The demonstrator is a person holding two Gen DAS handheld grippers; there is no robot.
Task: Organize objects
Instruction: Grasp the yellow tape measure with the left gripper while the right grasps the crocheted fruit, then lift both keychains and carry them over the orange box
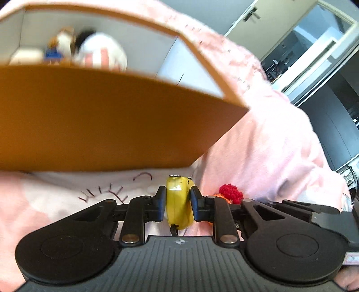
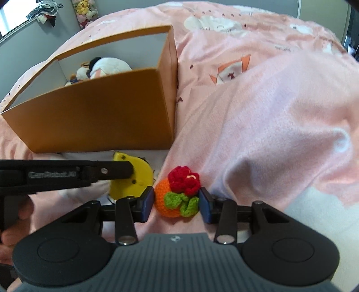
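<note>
My left gripper [image 1: 178, 202] is shut on a yellow tape measure [image 1: 179, 202], low over the pink bedding just in front of the orange box [image 1: 101, 125]. The tape measure also shows in the right wrist view [image 2: 132, 179], partly hidden by the left gripper's arm. My right gripper [image 2: 176, 203] has its blue pads [image 2: 148, 203] on both sides of an orange crochet ball with a red flower and green leaves [image 2: 177, 195]; the pads touch or nearly touch it. The ball peeks out in the left wrist view [image 1: 230, 194]. The orange box [image 2: 94, 114] holds plush toys [image 2: 105, 67].
A pink blanket [image 2: 269, 112] with cartoon prints covers the bed and bulges in a fold to the right of the ball. The box stands directly ahead at the left. Plush toys hang on the far wall [image 2: 86, 10]. A doorway and dark furniture lie at the right [image 1: 314, 56].
</note>
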